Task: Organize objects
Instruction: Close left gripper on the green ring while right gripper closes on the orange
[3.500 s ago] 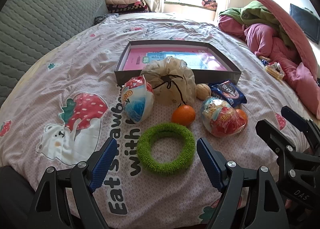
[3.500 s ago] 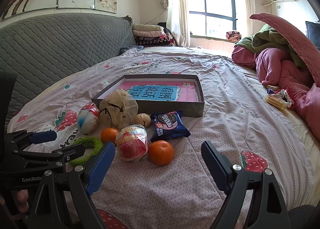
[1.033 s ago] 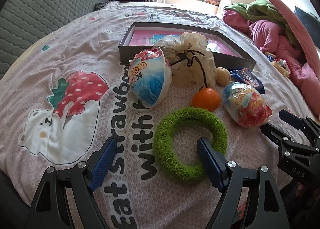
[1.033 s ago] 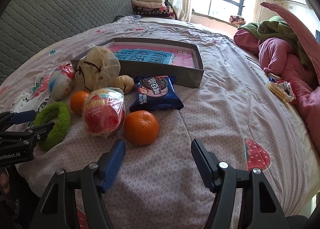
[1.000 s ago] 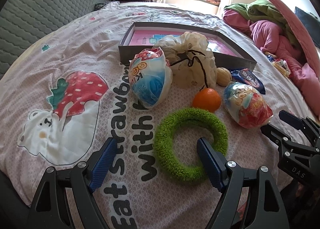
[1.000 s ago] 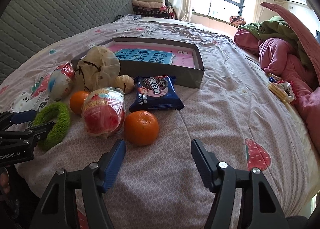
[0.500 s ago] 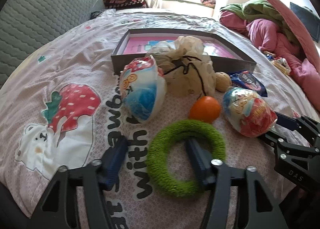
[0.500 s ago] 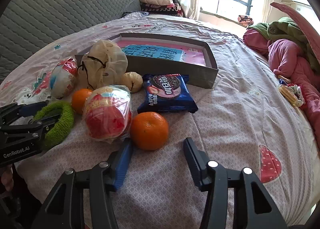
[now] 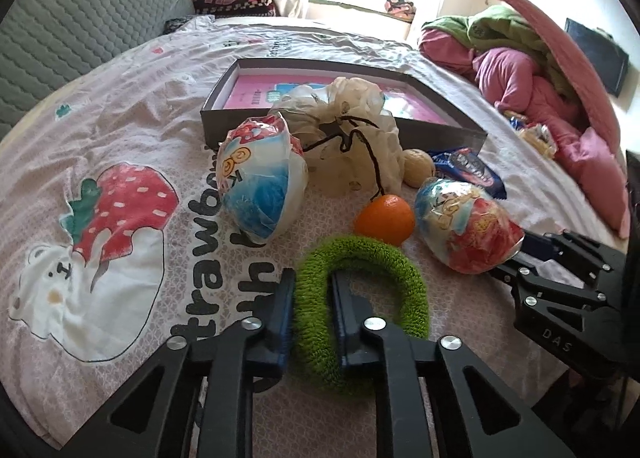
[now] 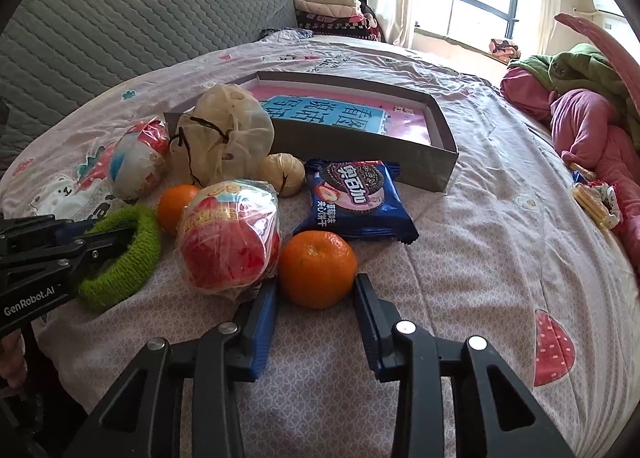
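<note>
L hand-held gripper [image 9: 310,298]: jaws just been closing, now clamped on near-left arc of green fuzzy ring [image 9: 400,278]; one pad outside the ring, other inside its hole. Ring lies flat on bed sheet [image 9: 120,98].
R hand-held gripper [image 10: 316,298]: jaws just been closing, one either side of near orange [image 10: 318,268]; pads look just at its sides, firm contact not clear. Orange sits on the sheet.
Red wrapped ball snack [image 10: 228,234]: touching near orange's left, betw. it and the ring.
2nd orange [image 9: 384,218]: just behind ring, beside red ball.
Blue-white wrapped ball [image 9: 260,178]: left of 2nd orange, over the sheet's lettering.
Blue cookie pack [image 10: 354,198]: flat, just behind near orange.
Tan round item [image 10: 282,174]: betw. cookie pack & mesh bag.
Cream mesh bag w/ dark drawstring [image 10: 222,138]: leaning against box's front wall.
Grey shallow box [image 10: 440,134]: open, behind the cluster; pink/blue printed sheet inside.
Far: grey quilted headboard [image 10: 120,18] left, pink/green bedding pile [image 10: 580,110] right, window at back.
</note>
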Motion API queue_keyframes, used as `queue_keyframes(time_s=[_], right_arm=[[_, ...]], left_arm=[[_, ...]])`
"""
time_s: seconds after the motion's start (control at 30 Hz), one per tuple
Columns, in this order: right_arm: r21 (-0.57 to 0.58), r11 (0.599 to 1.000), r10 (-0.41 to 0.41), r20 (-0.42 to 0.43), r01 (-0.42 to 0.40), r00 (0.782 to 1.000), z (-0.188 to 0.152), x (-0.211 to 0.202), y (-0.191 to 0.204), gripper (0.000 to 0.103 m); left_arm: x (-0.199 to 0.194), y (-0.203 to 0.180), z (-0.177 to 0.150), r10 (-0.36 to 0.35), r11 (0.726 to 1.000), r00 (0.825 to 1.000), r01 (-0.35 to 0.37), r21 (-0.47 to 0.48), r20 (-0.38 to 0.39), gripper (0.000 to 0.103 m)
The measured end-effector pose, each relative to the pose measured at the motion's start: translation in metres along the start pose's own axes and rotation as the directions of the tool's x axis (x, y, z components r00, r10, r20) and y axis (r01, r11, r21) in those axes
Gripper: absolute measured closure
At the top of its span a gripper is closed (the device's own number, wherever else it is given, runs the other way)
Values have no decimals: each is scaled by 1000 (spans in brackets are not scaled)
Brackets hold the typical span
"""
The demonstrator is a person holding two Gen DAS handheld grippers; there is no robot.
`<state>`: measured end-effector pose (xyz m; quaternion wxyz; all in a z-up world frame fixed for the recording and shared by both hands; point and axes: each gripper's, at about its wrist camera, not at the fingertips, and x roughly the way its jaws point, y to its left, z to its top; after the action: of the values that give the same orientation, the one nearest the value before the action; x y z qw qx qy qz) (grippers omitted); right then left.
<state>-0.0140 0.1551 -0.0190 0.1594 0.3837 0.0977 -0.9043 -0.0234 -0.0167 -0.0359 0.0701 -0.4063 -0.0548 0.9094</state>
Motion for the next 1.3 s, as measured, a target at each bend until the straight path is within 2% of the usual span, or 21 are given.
queue_keyframes(time_s=[0.37, 0.43, 0.47, 0.57, 1.27, 1.3], right_arm=[[31, 999, 5, 43, -7, 999, 2, -13, -8, 67], [40, 999, 5, 60, -8, 998, 4, -17, -10, 70], [43, 999, 4, 66, -7, 998, 4, -18, -10, 76], [50, 999, 12, 82, -16, 997, 6, -21, -13, 76], [89, 995, 44, 53, -49, 998, 8, -9, -16, 73], [92, 995, 43, 52, -48, 998, 8, -9, -16, 71]], left_arm=[[-25, -2, 0, -24, 1000, 997, 22, 15, 79, 89], [-32, -2, 0, -18, 1000, 994, 16, 20, 109, 89], [-36, -3, 1, -17, 1000, 992, 14, 23, 124, 89], [-41, -4, 3, -12, 999, 989, 7, 35, 149, 89], [-36, -7, 1, -23, 999, 992, 18, 44, 128, 89], [-36, -7, 1, -23, 999, 992, 17, 45, 127, 89]])
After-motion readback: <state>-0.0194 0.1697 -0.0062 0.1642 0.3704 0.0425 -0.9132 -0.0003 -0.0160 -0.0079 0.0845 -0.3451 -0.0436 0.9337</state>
